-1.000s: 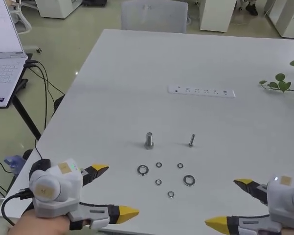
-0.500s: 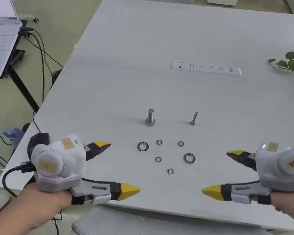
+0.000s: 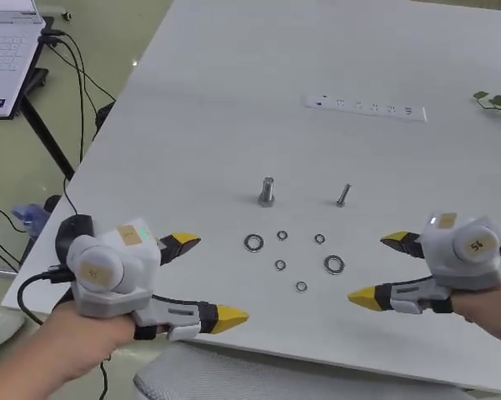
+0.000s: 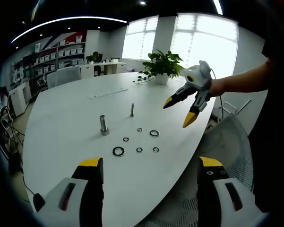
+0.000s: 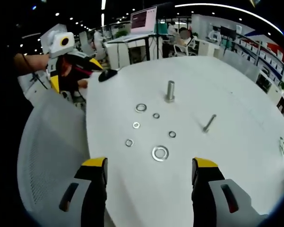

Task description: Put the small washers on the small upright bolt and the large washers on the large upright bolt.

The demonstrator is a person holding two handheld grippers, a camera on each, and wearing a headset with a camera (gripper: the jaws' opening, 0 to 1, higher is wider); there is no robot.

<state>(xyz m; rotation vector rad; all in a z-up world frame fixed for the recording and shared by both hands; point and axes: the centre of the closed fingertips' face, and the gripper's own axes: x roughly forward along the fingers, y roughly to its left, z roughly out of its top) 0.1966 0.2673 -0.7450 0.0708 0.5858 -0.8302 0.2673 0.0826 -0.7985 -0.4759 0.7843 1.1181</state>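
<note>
Gap from right gripper (image 3: 367, 268) to large washer (image 3: 334, 265) smaller.

White table (image 3: 233, 100) with large bolt (image 3: 267, 191), small bolt (image 3: 343, 195), six loose washers (image 3: 253, 242), a power strip (image 3: 365, 107)

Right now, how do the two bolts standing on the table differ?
The large bolt is much thicker than the small bolt and rests on a wider head. In the head view it stands left of the small bolt. Both are grey metal and carry no washers.
</note>
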